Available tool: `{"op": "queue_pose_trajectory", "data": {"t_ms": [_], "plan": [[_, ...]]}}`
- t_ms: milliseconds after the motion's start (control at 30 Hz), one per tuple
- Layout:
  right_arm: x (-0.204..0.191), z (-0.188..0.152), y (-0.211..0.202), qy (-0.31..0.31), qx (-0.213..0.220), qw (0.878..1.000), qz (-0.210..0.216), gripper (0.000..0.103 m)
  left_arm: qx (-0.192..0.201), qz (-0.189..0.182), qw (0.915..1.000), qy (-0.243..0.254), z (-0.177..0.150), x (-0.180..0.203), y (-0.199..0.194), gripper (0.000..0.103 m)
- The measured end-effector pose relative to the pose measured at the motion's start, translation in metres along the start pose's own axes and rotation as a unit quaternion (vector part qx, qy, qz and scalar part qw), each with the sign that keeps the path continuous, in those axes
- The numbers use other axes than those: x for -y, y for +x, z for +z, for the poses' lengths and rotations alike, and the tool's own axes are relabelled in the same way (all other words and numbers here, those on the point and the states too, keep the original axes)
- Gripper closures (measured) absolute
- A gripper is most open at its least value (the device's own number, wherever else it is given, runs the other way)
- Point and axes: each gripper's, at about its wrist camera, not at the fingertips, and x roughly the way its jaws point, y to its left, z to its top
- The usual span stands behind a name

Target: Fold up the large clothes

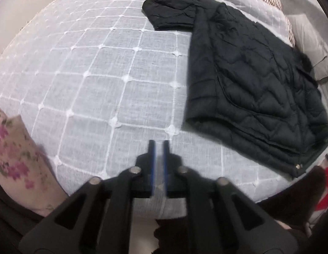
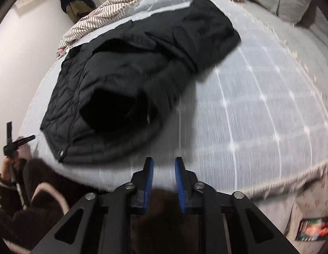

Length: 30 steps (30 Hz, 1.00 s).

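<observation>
Both claws (image 1: 159,148) (image 2: 164,166) empty, clear of jacket (image 1: 259,89).

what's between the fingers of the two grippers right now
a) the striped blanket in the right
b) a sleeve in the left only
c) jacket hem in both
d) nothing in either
d: the left gripper and the right gripper both show an empty gap between their blue pads, over the checked bedspread, while the black quilted jacket lies apart on it.

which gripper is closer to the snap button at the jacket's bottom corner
Right, though not by much. The right gripper sits just beside the jacket hem, with the snap button off to its left. The left gripper hovers over bare bedspread, further away.
</observation>
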Motion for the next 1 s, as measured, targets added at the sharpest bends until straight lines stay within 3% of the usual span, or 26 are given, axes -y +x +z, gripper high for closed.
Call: {"op": "queue_pose_trajectory", "data": {"t_ms": [33, 100, 133, 167, 333, 467, 533, 567, 600, 633, 667, 767, 867, 933, 1000], "plan": [[0.006, -0.003, -0.006, 0.009, 0.007, 1.0, 0.013, 0.07, 0.01, -0.006, 0.9999, -0.009, 0.0, -0.003, -0.005, 0.05], [0.019, -0.003, -0.017, 0.031, 0.02, 0.999, 0.036, 0.047, 0.033, -0.027, 0.9988, -0.024, 0.002, -0.006, -0.013, 0.028], [0.026, -0.001, -0.023, 0.048, 0.033, 0.997, 0.042, 0.027, 0.038, -0.045, 0.9979, -0.026, 0.004, -0.006, -0.016, 0.028], [0.03, 0.002, -0.028, 0.061, 0.045, 0.996, 0.043, 0.023, 0.038, -0.069, 0.9966, -0.026, 0.008, -0.002, -0.018, 0.028], [0.051, 0.03, -0.026, 0.134, 0.067, 0.982, 0.117, 0.023, 0.012, -0.114, 0.9934, -0.009, 0.037, 0.028, 0.001, 0.027], [0.054, 0.055, 0.012, 0.193, 0.049, 0.969, 0.145, 0.023, -0.047, -0.121, 0.9915, -0.011, 0.049, 0.044, 0.047, 0.027], [0.061, 0.056, 0.037, 0.238, 0.029, 0.953, 0.184, 0.031, -0.075, -0.099, 0.9916, -0.036, 0.046, 0.04, 0.071, 0.038], [0.064, 0.054, 0.052, 0.263, 0.018, 0.941, 0.21, 0.052, -0.052, -0.091, 0.994, -0.032, 0.047, 0.041, 0.067, 0.045], [0.065, 0.054, 0.062, 0.276, 0.008, 0.933, 0.229, 0.066, -0.045, -0.099, 0.9938, -0.024, 0.048, 0.042, 0.063, 0.086], [0.063, 0.055, 0.072, 0.279, -0.004, 0.928, 0.246, 0.092, -0.045, -0.136, 0.989, -0.035, 0.049, 0.041, 0.058, 0.095], [0.06, 0.057, 0.073, 0.276, -0.005, 0.931, 0.239, 0.093, -0.039, -0.15, 0.9867, -0.05, 0.049, 0.039, 0.05, 0.095], [0.046, 0.065, 0.049, 0.235, 0.033, 0.956, 0.176, 0.096, -0.002, -0.173, 0.9839, -0.047, 0.05, 0.03, 0.018, 0.096], [0.04, 0.065, 0.025, 0.205, 0.066, 0.966, 0.144, 0.096, 0.013, -0.187, 0.98, -0.067, 0.045, 0.008, -0.001, 0.096], [0.038, 0.062, 0.025, 0.183, 0.055, 0.977, 0.096, 0.096, -0.016, -0.15, 0.9871, -0.053, 0.039, 0.004, 0.012, 0.096], [0.03, 0.056, 0.042, 0.145, 0.013, 0.989, 0.006, 0.096, -0.079, -0.12, 0.9892, -0.029, 0.024, 0.01, 0.042, 0.096]]}}
